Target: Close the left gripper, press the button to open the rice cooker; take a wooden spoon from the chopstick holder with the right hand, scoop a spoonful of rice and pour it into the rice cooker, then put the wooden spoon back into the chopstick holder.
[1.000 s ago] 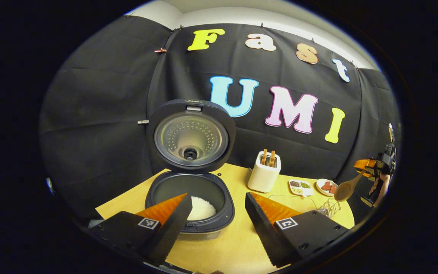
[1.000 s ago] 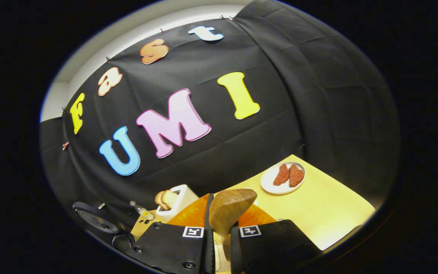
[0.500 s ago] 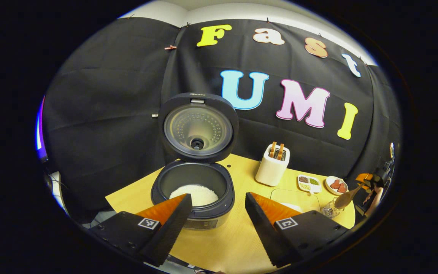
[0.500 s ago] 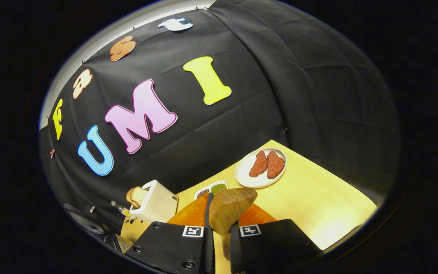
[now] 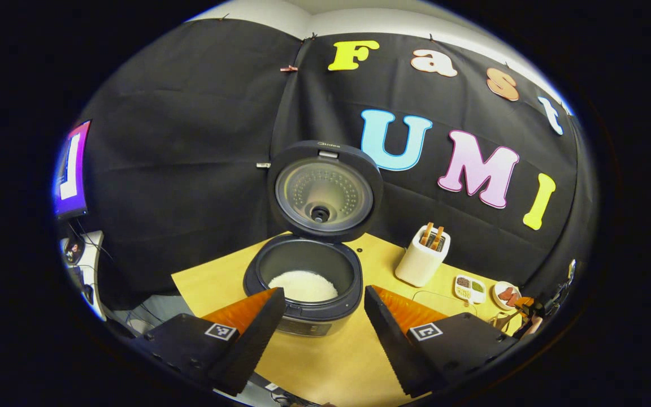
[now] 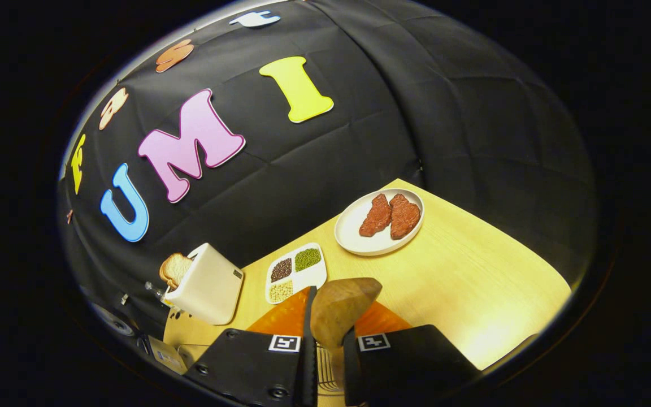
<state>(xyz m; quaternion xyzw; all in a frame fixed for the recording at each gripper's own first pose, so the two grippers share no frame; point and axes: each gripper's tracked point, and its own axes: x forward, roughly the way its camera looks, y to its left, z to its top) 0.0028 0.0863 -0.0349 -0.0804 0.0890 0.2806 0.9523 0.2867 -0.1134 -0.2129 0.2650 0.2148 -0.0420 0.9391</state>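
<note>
We had the right gripper clamped tight on the wooden spoon, bowl up over the table. Left gripper hung wide apart, nothing in it, just in front of the rice cooker, lid up, rice inside.

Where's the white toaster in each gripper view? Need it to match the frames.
Left gripper view: white toaster sits right of centre, on the table to the right of the open rice cooker.
Right gripper view: white toaster sits at lower left, looking tilted, with bread sticking out of it.
Shared landmark: the divided dish lies next to the toaster in both views.
</note>
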